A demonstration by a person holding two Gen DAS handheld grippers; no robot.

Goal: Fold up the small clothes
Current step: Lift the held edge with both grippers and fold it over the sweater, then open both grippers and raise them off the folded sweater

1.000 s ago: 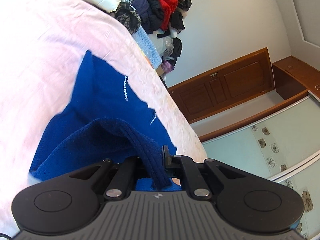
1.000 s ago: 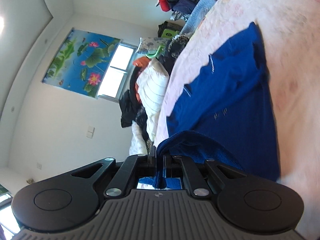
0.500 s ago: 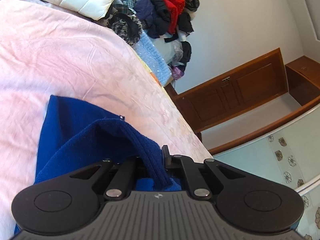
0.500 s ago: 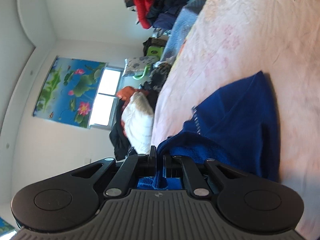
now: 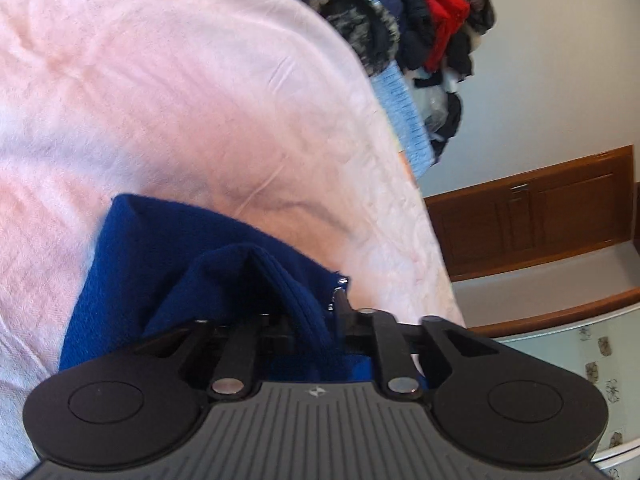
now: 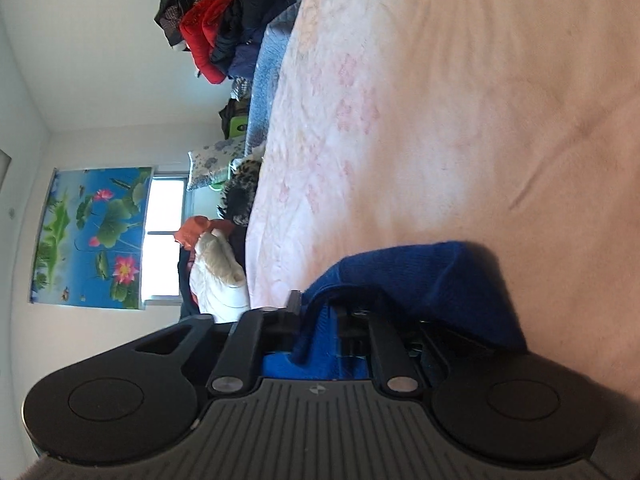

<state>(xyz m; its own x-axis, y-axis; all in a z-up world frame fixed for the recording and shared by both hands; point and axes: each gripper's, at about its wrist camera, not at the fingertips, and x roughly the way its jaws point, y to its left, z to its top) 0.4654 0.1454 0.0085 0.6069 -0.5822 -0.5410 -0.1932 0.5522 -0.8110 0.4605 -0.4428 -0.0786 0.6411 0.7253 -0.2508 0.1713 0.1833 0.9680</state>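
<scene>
Both the left gripper (image 5: pixel 304 312) and right gripper (image 6: pixel 320 308) are spreading, jaws opening around the deep-blue knitted garment (image 5: pixel 168 264) lying on the pink quilted bedspread (image 5: pixel 180 100); withdrawing slowly should keep the fold flat.

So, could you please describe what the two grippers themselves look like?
Both look alike. The left gripper and right gripper are matte black, each with a ribbed grey body bearing a small logo, two round discs at the sides, and slim linkage arms with silver rivets. No cables, hands or sleeves show.
</scene>
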